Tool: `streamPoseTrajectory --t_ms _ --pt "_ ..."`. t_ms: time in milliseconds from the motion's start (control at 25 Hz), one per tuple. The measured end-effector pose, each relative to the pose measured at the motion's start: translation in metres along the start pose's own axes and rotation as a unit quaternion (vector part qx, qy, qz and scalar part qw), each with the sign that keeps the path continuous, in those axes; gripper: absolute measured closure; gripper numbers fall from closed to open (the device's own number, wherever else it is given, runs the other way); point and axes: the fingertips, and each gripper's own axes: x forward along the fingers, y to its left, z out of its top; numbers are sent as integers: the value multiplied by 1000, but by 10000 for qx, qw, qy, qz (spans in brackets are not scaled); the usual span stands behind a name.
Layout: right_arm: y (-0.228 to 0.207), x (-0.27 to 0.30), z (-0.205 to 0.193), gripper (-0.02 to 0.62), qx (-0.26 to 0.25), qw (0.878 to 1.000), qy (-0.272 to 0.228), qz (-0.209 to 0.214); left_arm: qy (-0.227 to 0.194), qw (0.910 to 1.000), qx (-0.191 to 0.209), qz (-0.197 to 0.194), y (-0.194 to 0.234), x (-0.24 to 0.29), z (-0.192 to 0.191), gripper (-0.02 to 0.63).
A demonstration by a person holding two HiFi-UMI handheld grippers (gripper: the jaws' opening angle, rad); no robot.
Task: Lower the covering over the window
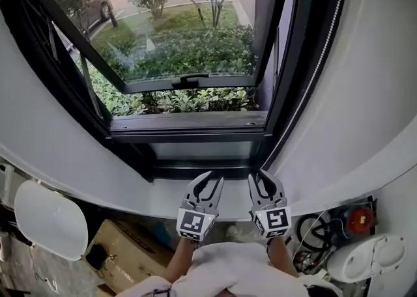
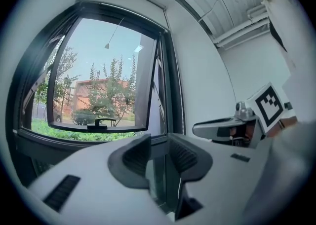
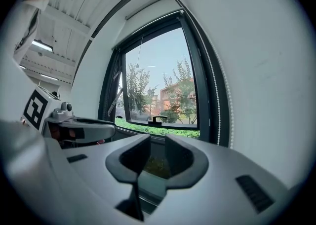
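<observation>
A black-framed window (image 1: 189, 123) fills the wall ahead, its sash (image 1: 189, 81) swung outward over green shrubs. No covering hangs over the glass. In the right gripper view a pale rail (image 3: 148, 8) runs along the window's top. A white bead chain (image 1: 319, 61) hangs down the frame's right side, also seen as the chain (image 3: 217, 86). My left gripper (image 1: 212, 182) and right gripper (image 1: 258, 178) hover side by side over the white sill (image 1: 156, 201), both open and holding nothing. The left gripper (image 2: 158, 157) and right gripper (image 3: 157, 155) point at the window.
Under the sill lie a white rounded seat (image 1: 49, 217) at left and a cardboard box (image 1: 127, 250). At right sit coiled cables with a red part (image 1: 352, 221) and a white round object (image 1: 365, 256). White wall curves on both sides of the window.
</observation>
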Motion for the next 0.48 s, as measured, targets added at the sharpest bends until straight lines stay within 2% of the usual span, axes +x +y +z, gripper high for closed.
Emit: streamPoseTrajectory --t_ms 280,480 --pt "-21 9 5 509 86 9999 -103 -2 -7 9999 51 -118 -10 36 6 494" --pt "-33 9 11 509 179 9994 -195 -209 -42 9994 101 -332 -17 58 12 494"
